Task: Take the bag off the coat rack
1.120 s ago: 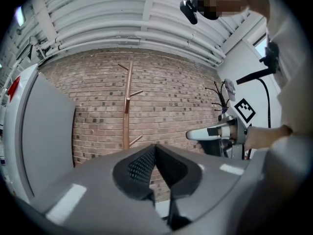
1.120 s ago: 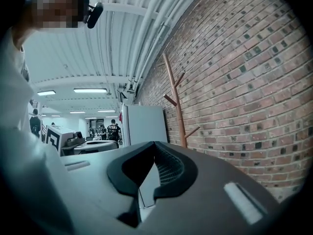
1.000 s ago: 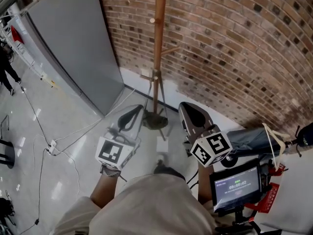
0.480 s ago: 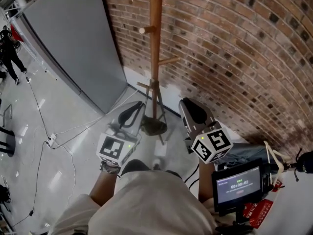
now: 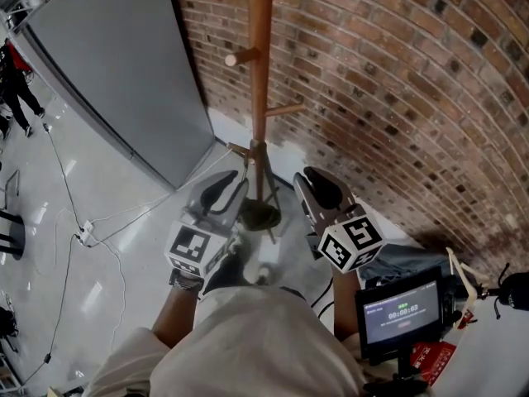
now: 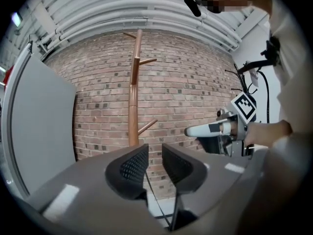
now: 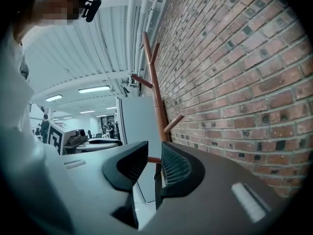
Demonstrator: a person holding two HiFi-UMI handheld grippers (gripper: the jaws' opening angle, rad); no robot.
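The wooden coat rack (image 5: 259, 98) stands against the brick wall, its pegs (image 5: 235, 57) bare; no bag hangs on any part of it that shows. My left gripper (image 5: 225, 185) is held just left of the rack's base, my right gripper (image 5: 318, 185) just right of it. Both sets of jaws are opening with nothing between them. The left gripper view has the left gripper (image 6: 155, 153) aimed at the rack (image 6: 133, 92). The right gripper (image 7: 155, 153) faces the rack (image 7: 155, 97) from the side. A dark fabric thing with a pale strap (image 5: 405, 259) lies at the right.
A grey panel (image 5: 116, 81) leans on the brick wall (image 5: 397, 98) left of the rack. Cables (image 5: 91, 238) trail over the shiny floor. A small screen (image 5: 397, 308) is mounted at the lower right. A person (image 5: 16, 98) stands at the far left.
Both pairs of jaws have parted from shut. The rack has come closer and straighter in the head view, and the right gripper has shifted slightly left.
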